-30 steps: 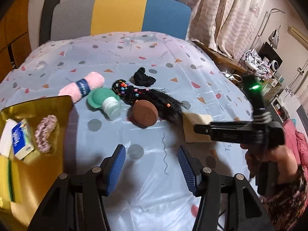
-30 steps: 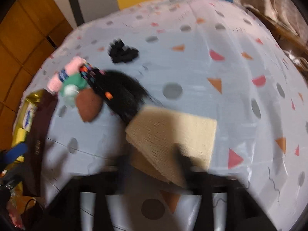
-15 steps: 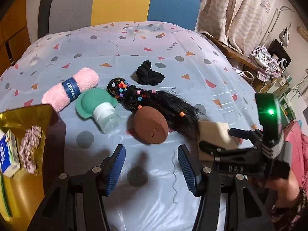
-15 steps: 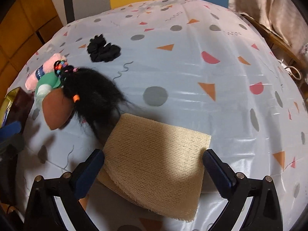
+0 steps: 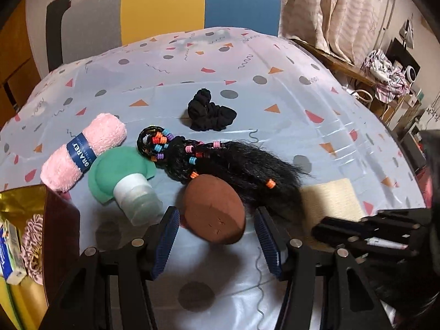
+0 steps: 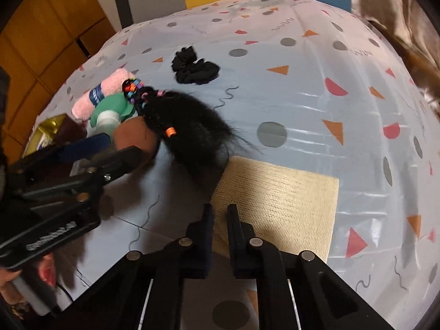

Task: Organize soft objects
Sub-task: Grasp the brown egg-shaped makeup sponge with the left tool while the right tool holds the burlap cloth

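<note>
While half a second back your right gripper (image 6: 220,214) sat wide around the beige mesh cloth (image 6: 277,192), its jaws have just snapped closed, pinching the cloth's near edge on the tablecloth (image 6: 316,96). Your left gripper (image 5: 216,236) has slid in closer, jaws apart either side of the brown sponge (image 5: 214,209), not touching it.

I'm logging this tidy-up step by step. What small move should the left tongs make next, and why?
Probably ease the left tongs down and close on the brown sponge. They stand open with the sponge between the pads, not yet pressed, while the right tongs have just closed on the mesh cloth.
</note>
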A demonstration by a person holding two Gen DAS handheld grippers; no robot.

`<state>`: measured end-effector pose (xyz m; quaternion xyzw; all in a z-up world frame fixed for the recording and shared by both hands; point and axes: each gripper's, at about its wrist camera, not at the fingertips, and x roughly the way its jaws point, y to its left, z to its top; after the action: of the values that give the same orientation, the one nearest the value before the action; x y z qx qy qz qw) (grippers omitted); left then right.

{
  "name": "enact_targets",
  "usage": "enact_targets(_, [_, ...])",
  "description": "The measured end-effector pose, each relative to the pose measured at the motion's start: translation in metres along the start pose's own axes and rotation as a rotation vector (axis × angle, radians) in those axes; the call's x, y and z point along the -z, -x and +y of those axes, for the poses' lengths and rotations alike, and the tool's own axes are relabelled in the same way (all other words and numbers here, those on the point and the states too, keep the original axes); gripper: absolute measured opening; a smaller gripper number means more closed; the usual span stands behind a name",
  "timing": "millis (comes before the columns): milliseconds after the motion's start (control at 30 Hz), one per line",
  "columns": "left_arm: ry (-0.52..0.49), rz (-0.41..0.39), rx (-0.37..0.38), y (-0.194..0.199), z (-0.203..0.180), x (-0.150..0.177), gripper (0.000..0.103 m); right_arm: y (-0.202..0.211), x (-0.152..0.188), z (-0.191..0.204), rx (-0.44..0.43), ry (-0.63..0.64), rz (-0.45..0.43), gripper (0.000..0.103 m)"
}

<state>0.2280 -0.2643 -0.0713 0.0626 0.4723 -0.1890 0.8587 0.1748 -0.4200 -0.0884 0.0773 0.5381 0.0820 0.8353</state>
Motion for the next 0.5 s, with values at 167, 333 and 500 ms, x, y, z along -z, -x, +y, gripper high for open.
enact_targets(167, [0.016,0.010,0.026,-0.011,0.005,-0.003,0.055,0.010,-0.004,-0.022,-0.016,-0.097,-0.040,0.009])
enact_targets(333, [0.055,0.010,0.054,-0.012,0.012,0.003,0.043,0.013,-0.006,-0.033,-0.058,-0.153,-0.057,0.008])
enact_targets(500, [0.063,0.008,0.087,0.003,0.013,0.020,0.042,0.018,-0.005,-0.035,-0.054,-0.164,-0.074,0.008])
